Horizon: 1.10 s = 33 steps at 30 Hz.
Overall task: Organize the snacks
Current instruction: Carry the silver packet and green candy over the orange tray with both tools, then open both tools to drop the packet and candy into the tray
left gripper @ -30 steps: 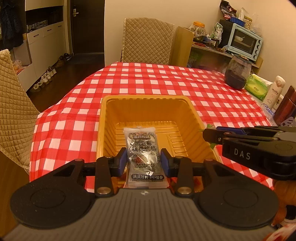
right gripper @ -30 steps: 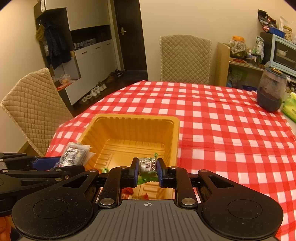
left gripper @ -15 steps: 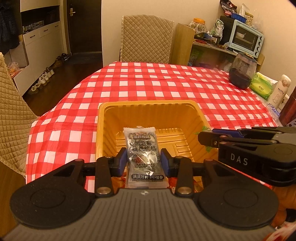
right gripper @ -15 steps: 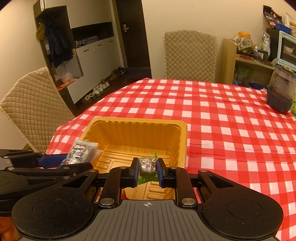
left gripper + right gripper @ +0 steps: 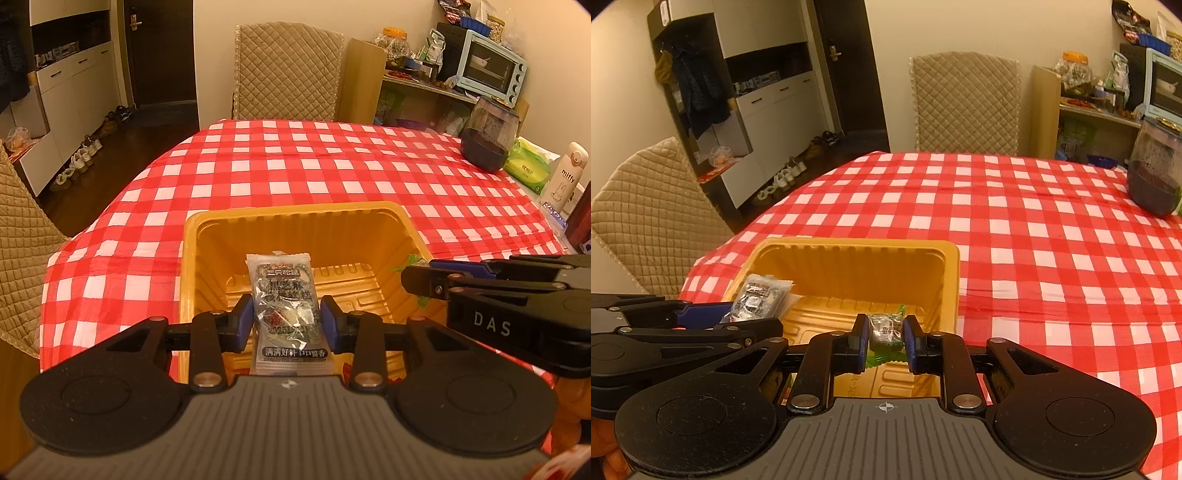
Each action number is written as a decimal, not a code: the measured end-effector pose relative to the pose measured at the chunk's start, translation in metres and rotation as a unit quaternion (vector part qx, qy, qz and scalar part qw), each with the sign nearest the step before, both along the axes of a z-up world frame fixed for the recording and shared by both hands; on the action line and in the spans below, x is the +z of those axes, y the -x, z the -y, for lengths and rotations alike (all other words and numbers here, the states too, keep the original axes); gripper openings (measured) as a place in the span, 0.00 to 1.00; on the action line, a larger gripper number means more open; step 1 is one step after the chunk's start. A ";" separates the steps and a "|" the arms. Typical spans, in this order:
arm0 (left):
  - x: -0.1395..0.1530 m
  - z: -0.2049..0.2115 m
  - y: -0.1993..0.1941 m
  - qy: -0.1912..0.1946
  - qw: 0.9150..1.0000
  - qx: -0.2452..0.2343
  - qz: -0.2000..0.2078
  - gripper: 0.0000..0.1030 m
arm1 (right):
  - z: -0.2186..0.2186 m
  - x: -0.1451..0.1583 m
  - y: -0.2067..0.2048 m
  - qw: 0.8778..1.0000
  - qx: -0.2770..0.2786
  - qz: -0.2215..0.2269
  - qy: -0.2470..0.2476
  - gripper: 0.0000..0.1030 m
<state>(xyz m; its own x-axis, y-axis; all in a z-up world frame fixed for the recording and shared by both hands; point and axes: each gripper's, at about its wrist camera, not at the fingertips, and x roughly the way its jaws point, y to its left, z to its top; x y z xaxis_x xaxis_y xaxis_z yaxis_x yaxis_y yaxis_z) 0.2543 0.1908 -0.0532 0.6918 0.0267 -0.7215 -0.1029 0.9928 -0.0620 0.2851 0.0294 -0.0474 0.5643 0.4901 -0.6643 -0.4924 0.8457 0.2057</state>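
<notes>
I have a snack in each hand and both are poised over the yellow tray point(image 5: 192, 236) that sits on the desk point(image 5: 295, 162) with its red-checked cloth. My left hand-held gripper point(image 5: 287, 319) is pinching a silver sachet point(image 5: 286, 295) across its width, the blue pads pressed on both long edges, with the packet sticking forward above the tray floor. My right hand-held gripper point(image 5: 885, 338) is clamped on a small green-wrapped sweet point(image 5: 885, 329), its wrapper tails poking out above and below the pads. From the right wrist view I see the left tool and its sachet just beside mine, at the tray's left wall; from the left view the right tool reaches in over the tray's right rim.

I judge this to be the delivery step: both items carried to the tray, neither yet let go. The tray floor looks bare from here, apart from something red at the near edge that I cannot make out.

Next I would lower each tool a little, keeping them apart so they do not knock, then spread the jaws so each snack drops flat inside the walls. The sachet is light and slippery, so I would release it low.
</notes>
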 end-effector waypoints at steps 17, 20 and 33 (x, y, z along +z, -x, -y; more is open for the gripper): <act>-0.005 -0.006 -0.006 -0.008 1.000 0.005 0.006 0.36 | -0.005 -0.005 -0.004 1.000 0.003 -0.006 -0.001 0.20; -0.003 -0.007 -0.003 -0.009 1.000 0.007 0.008 0.36 | -0.006 -0.004 -0.003 1.000 0.004 -0.005 -0.003 0.20; 0.013 -0.025 0.026 -0.008 0.999 0.041 0.023 0.46 | 0.001 0.011 -0.008 0.998 0.006 -0.009 -0.061 0.47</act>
